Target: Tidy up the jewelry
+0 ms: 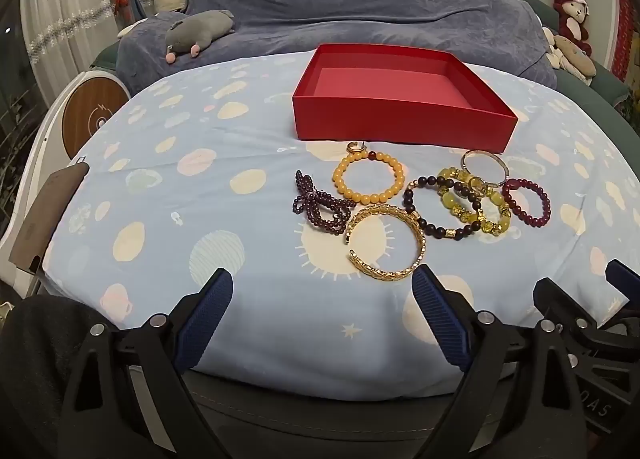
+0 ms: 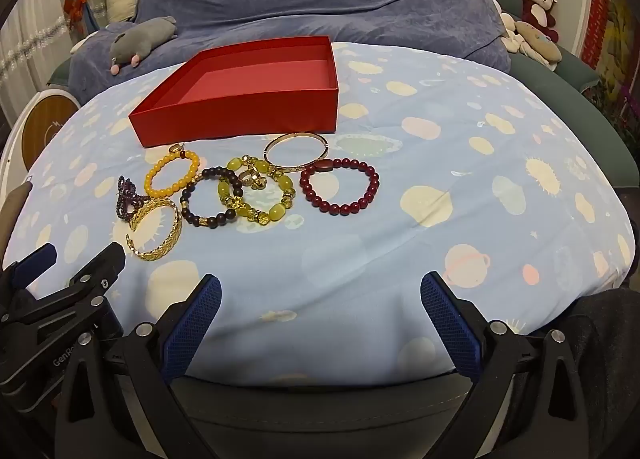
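Both grippers [image 1: 322,299] [image 2: 320,303] agape, bracelets [image 2: 240,187] beside box [image 2: 240,115]

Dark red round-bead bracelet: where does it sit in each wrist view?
Left wrist: dark red round-bead bracelet lies right of centre, at the cluster's right end.
Right wrist: it lies just right of centre, also rightmost.
Shared landmark: the open red cardboard box behind the jewelry.

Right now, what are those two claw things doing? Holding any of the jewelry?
Left gripper: open, holding nothing.
Right gripper: open, holding nothing.
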The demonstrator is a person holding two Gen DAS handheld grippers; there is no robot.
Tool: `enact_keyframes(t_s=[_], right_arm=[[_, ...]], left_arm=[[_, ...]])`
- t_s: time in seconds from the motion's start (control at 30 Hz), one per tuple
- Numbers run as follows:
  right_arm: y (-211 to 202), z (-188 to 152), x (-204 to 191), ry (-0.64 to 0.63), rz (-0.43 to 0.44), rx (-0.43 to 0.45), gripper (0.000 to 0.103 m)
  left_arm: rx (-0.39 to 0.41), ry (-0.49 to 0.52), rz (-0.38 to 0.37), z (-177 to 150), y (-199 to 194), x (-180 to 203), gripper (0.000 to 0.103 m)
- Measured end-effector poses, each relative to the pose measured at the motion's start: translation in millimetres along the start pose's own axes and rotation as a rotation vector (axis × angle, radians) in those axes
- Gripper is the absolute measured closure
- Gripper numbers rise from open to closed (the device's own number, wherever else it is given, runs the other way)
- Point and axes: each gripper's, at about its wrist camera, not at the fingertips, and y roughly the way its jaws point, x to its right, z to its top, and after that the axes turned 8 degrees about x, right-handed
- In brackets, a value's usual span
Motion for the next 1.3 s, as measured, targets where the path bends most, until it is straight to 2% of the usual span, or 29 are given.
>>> enact_keyframes(t_s=[0.17, 1.3], right_arm=[[0.0, 0.0, 0.1, 0.0, 0.0, -0.003, 0.007], [-7.2, 1.4, 1.2, 0.0, -0.003, 0.015, 0.007]], left_arm=[[0.017, 0.011, 0.015, -0.3, -0.5, 2.5, 0.016], [0.031, 0.002, -0.009, 1.8, -4.9, 2.7, 0.016]])
